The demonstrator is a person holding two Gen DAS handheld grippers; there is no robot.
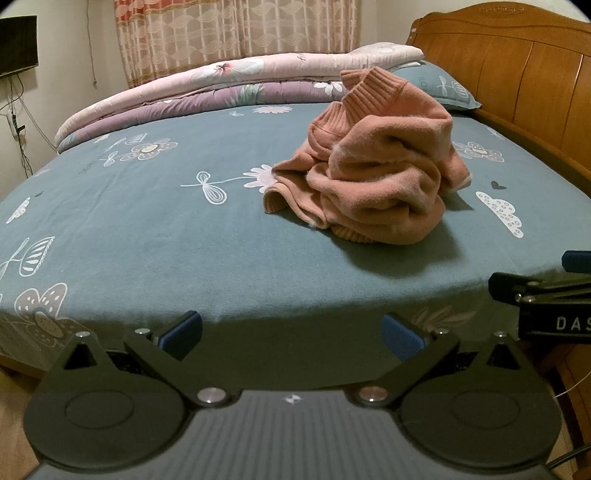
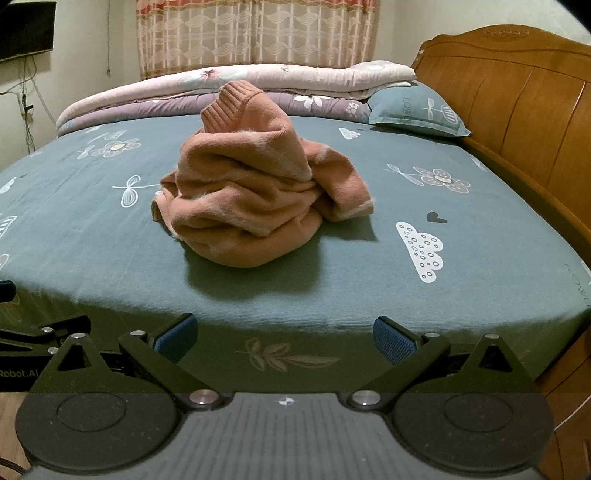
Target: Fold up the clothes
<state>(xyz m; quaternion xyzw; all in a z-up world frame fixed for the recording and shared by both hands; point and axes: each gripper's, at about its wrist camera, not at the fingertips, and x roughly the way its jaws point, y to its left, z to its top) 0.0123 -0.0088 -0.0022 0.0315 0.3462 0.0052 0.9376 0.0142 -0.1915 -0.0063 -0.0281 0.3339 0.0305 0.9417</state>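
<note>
A salmon-pink knitted sweater [image 1: 376, 162] [image 2: 255, 192] lies crumpled in a heap on the teal flowered bed sheet [image 1: 166, 236] [image 2: 480, 258], its ribbed collar sticking up at the top. My left gripper [image 1: 291, 334] is open, held off the bed's near edge, left of and well short of the heap. My right gripper [image 2: 284, 338] is also open and empty, at the near edge facing the heap straight on. Part of the right gripper [image 1: 546, 295] shows at the right edge of the left wrist view.
A folded pink and purple quilt [image 1: 221, 88] [image 2: 229, 92] lies along the far side. A teal pillow [image 2: 417, 110] rests against the wooden headboard [image 2: 517, 92] on the right. Curtains [image 2: 255, 33] hang behind; a dark screen [image 1: 16, 44] and cables are on the left wall.
</note>
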